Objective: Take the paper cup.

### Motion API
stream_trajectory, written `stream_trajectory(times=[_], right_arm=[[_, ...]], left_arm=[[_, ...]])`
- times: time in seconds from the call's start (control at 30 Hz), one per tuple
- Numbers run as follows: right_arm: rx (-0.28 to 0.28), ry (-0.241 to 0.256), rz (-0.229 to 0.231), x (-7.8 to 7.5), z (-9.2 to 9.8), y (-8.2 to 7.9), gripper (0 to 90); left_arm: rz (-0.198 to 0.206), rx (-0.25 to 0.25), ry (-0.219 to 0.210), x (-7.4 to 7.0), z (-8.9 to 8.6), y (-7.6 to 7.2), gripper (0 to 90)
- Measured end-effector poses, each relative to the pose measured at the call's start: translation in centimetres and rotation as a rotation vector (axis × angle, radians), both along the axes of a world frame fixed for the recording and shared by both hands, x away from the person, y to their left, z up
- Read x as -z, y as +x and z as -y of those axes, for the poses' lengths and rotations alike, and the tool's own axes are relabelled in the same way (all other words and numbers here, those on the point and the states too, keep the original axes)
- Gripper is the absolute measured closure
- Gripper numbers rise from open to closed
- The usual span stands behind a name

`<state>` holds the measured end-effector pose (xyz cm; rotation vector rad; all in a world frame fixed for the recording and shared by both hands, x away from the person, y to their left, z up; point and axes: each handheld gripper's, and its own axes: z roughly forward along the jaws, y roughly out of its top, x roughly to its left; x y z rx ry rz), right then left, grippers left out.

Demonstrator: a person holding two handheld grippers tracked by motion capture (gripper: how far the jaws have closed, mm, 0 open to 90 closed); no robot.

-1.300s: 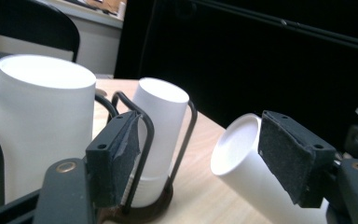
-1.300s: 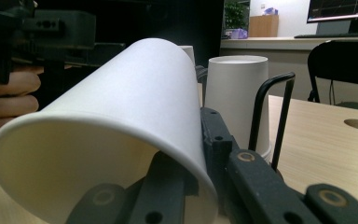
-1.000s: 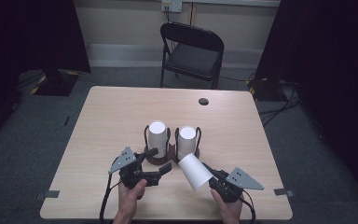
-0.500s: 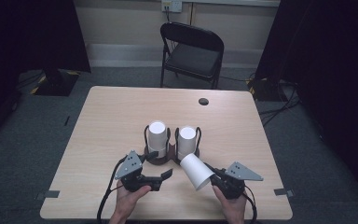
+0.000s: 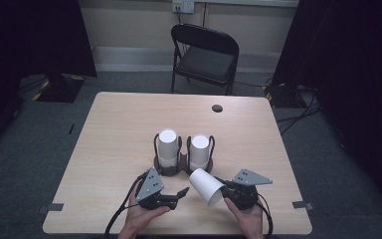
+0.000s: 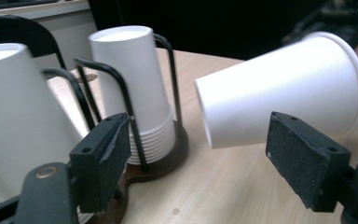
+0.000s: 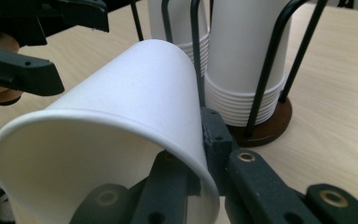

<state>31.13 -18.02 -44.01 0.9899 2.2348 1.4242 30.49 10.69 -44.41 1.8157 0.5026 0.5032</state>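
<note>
We see the right gripper clamped on the cup rim, cup tilted on its side near the stacks. Left gripper wide open, empty, just left of the cup.

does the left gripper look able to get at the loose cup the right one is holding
Probably yes: the left gripper is open, the paper cup held by the right gripper lies just ahead between its jaws, and nothing stands between them.
</note>
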Motion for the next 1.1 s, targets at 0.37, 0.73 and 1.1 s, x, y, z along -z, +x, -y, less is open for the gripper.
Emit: stream_trajectory(times=[0.37,0.73,1.1], right_arm=[[-0.065,-0.078,-0.094,-1.5,-1.0,0.8,88.3],[-0.091,-0.130,-0.192,-1.9,-1.5,1.9,88.6],[-0.129,-0.178,-0.262,-2.2,-2.0,2.5,88.7]], left_arm=[[0.041,0.030,0.116,0.7,1.6,-1.0,15.7],[0.106,0.041,0.225,0.9,2.7,-1.3,16.4],[0.142,0.103,0.291,1.1,3.8,-1.5,15.4]])
